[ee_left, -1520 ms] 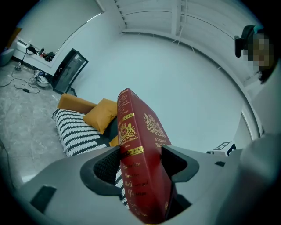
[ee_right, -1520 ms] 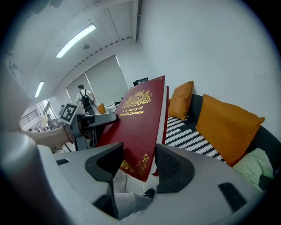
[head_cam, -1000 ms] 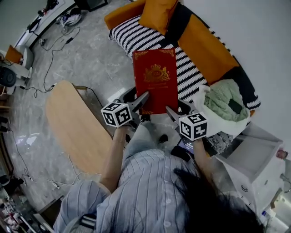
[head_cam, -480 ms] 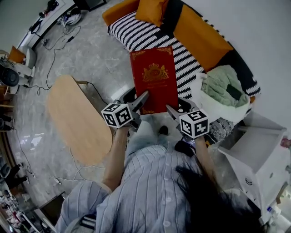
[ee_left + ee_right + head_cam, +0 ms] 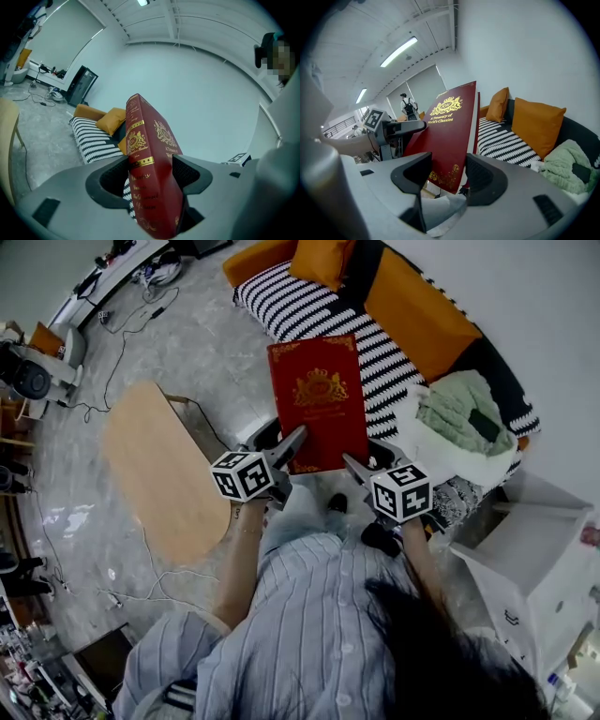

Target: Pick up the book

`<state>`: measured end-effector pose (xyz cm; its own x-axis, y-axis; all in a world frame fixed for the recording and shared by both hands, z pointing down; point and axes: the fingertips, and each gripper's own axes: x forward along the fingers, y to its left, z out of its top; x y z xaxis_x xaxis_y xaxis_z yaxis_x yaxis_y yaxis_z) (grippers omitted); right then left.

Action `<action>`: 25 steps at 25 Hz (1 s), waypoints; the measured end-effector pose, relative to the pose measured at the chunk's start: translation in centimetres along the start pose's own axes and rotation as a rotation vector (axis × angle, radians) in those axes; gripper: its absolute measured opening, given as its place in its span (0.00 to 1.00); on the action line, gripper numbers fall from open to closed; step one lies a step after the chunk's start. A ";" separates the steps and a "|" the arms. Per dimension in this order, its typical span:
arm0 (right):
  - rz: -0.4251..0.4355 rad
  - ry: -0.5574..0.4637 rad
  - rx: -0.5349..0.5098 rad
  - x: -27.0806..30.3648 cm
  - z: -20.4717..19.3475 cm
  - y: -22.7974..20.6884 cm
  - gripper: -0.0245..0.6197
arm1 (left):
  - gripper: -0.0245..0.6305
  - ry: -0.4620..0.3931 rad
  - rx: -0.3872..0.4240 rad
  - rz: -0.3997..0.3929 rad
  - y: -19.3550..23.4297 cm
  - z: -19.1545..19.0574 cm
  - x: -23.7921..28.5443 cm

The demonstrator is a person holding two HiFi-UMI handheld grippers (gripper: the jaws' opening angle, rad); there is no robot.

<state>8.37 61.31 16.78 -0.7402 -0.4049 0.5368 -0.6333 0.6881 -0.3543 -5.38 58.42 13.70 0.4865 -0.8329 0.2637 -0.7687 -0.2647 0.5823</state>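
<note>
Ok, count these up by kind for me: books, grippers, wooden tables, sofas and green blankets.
red book: 1
grippers: 2, the left gripper and the right gripper
wooden table: 1
striped sofa: 1
green blanket: 1
Total: 6

Both hand-held grippers (image 5: 289, 434) (image 5: 364, 456) clamped, side by side

In the head view a black-and-white striped sofa (image 5: 300, 310) runs from 12 toward 2 o'clock, with orange cushions (image 5: 328, 259) along its back. A pale green blanket (image 5: 459, 413) lies bunched at its 3 o'clock end. An oval wooden table (image 5: 155, 474) stands at 9 o'clock on the grey marbled floor (image 5: 202, 362); cables (image 5: 114, 357) trail at 10 o'clock; a white cabinet (image 5: 525, 554) sits at 4 o'clock
</note>
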 end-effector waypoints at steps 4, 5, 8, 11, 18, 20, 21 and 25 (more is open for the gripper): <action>0.017 -0.001 -0.016 0.1 -0.2 1.3 0.41 | 0.50 -0.014 0.001 0.017 0.2 0.0 -1.5; 0.020 0.000 -0.021 0.2 -0.3 1.5 0.41 | 0.50 -0.016 0.001 0.020 0.2 0.0 -1.8; 0.026 0.005 -0.041 0.3 -0.5 1.9 0.41 | 0.50 -0.018 -0.001 0.030 0.4 -0.2 -2.4; 0.030 0.008 -0.052 0.3 -0.5 1.9 0.41 | 0.50 -0.019 -0.007 0.037 0.4 -0.3 -2.5; 0.030 0.009 -0.065 0.2 -0.4 1.9 0.41 | 0.50 -0.032 -0.013 0.034 0.4 -0.3 -2.6; 0.029 0.007 -0.066 0.2 -0.3 2.0 0.41 | 0.50 -0.033 -0.013 0.032 0.4 -0.3 -2.6; 0.028 0.008 -0.067 0.2 -0.3 1.9 0.41 | 0.50 -0.033 -0.013 0.031 0.4 -0.3 -2.6; 0.027 0.010 -0.071 0.1 -0.3 1.8 0.41 | 0.50 -0.033 -0.013 0.028 0.3 -0.2 -2.5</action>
<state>7.15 62.67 16.40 -0.7544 -0.3796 0.5356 -0.5950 0.7399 -0.3137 -6.74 60.55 13.41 0.4506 -0.8556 0.2549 -0.7763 -0.2345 0.5851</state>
